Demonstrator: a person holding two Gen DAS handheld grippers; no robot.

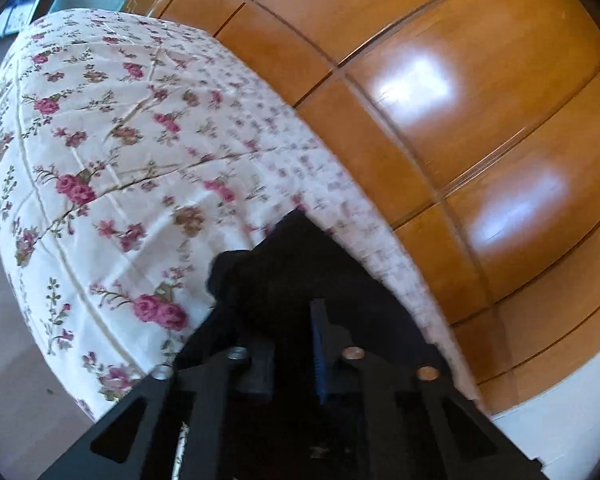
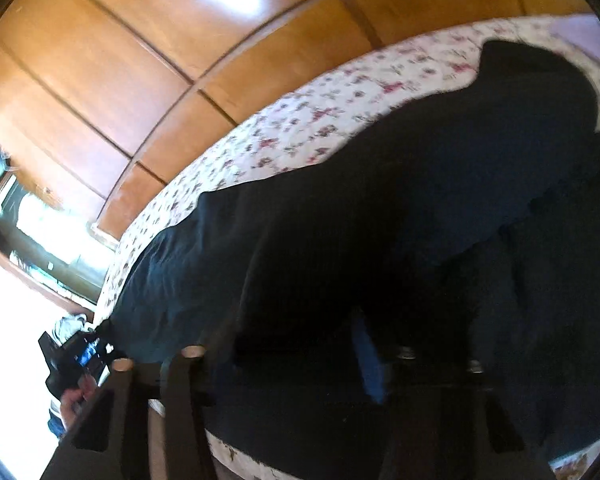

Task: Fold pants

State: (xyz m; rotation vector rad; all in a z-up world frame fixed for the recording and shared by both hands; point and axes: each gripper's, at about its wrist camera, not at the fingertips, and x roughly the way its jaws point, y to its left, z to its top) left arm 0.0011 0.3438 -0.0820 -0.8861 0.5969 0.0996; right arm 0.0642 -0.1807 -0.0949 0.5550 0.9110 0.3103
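The dark navy pants [image 2: 380, 208] lie spread over a floral bedsheet [image 2: 308, 120] and fill most of the right wrist view. My right gripper [image 2: 328, 344] is shut on a fold of the pants, its fingers buried in the cloth. In the left wrist view my left gripper [image 1: 292, 320] is shut on a bunched end of the pants [image 1: 268, 268], held above the floral bedsheet [image 1: 120, 160]. My left gripper also shows small at the lower left of the right wrist view [image 2: 76, 356], in the person's hand.
A glossy wooden wardrobe [image 1: 440, 100] stands right behind the bed; it also shows in the right wrist view [image 2: 120, 60]. A bright window area [image 2: 20, 280] is at the left. Floor [image 1: 12, 340] lies left of the bed.
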